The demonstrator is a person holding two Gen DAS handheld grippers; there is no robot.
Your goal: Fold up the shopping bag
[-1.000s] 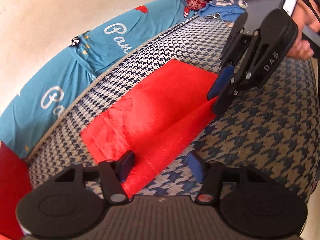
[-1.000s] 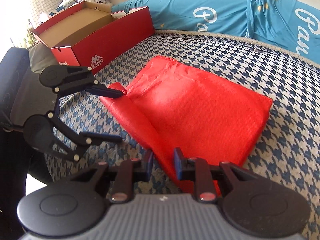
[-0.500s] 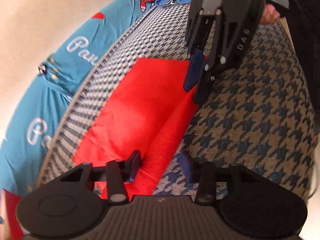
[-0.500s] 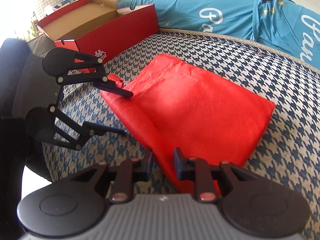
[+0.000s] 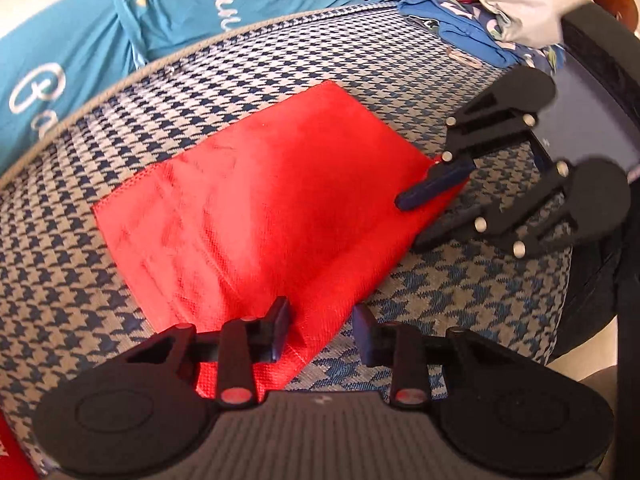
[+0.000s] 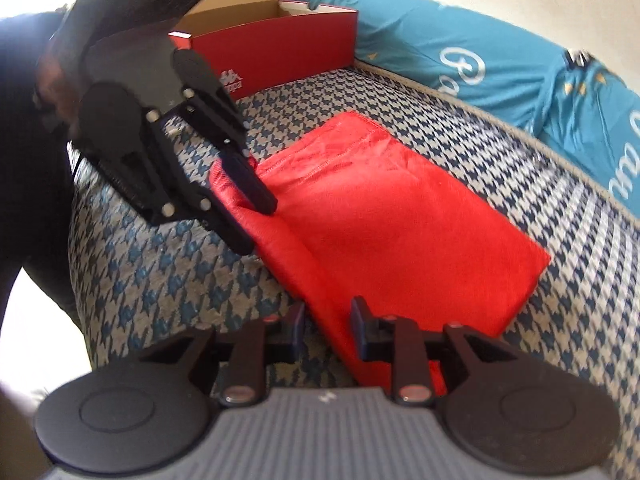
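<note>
I am watching the red shopping bag [image 5: 272, 208] lying flat in the middle of the houndstooth cushion [image 5: 460, 296], already folded into a rough rectangle; its stitched end is pointing toward the cushion's left end, and along the side nearest the cushion's front edge a narrow strip is lying doubled over as a raised fold.

I am holding the left hand-held gripper [image 5: 320, 330] released at the cushion's front, toward its left end; its jaws are standing apart, one finger [image 5: 280, 326] resting over the bag's corner and the other finger out over bare houndstooth, so the bag's edge is running between them without being pinched.

I am holding the right hand-held gripper [image 6: 328, 330] released too, at the cushion's front, toward its right end; the folded strip is passing through the gap between its jaws, and neither pad is pressing on it. Seen from the left wrist camera, its upper blue pad [image 5: 434, 186] is lying on top of the bag's corner while the lower finger is sitting just beside the bag's edge, down on the cushion.

A red shoebox [image 6: 280, 48] is standing open at the cushion's far left end, well apart from the bag; teal pillows [image 6: 480, 68] with white lettering are lining the cushion's back edge; a heap of clothes [image 5: 460, 28], blue, red and white, is piled at the cushion's right end.
</note>
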